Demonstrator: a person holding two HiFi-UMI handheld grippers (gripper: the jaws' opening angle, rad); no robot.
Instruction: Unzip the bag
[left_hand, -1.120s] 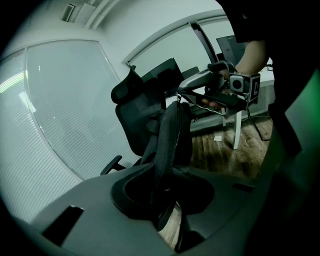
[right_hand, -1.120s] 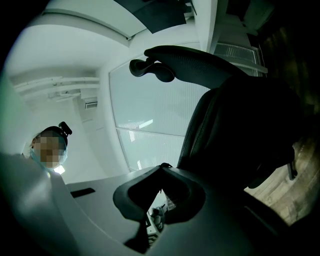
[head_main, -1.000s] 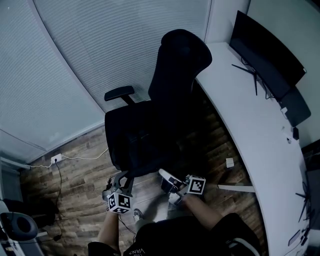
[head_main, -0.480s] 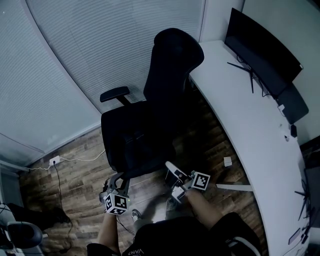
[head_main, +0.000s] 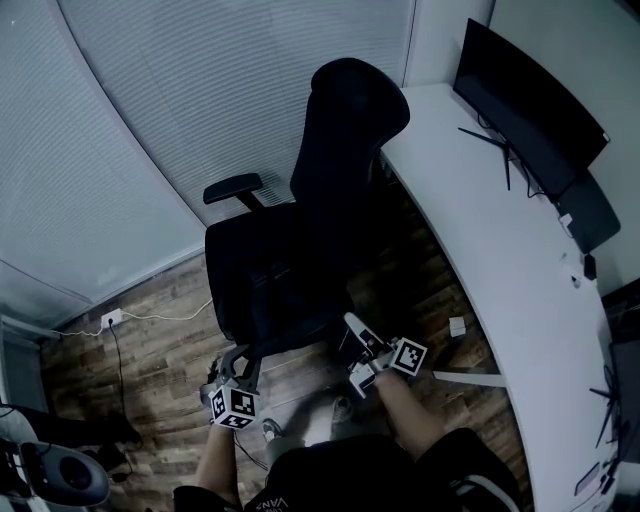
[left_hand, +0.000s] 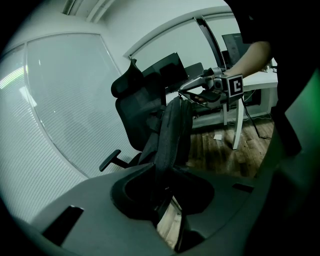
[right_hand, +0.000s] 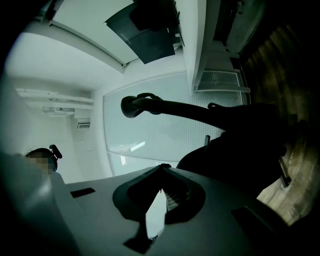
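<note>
The bag (left_hand: 172, 135), soft and limp, I'd guess, is propped on the chair (head_main: 330, 160) with its lower edge pinched in the left claw (left_hand: 165, 197), while the right claw (left_hand: 187, 95), shut tight, sits at its top, where the small zip pull looks best to nip.

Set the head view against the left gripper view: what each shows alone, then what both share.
Head view alone: the left gripper from outside and a wall socket. Left gripper view alone: the grey bag clamped in that gripper's jaws, rising toward the right gripper. Both: black chair, white desk, monitor, right gripper.
</note>
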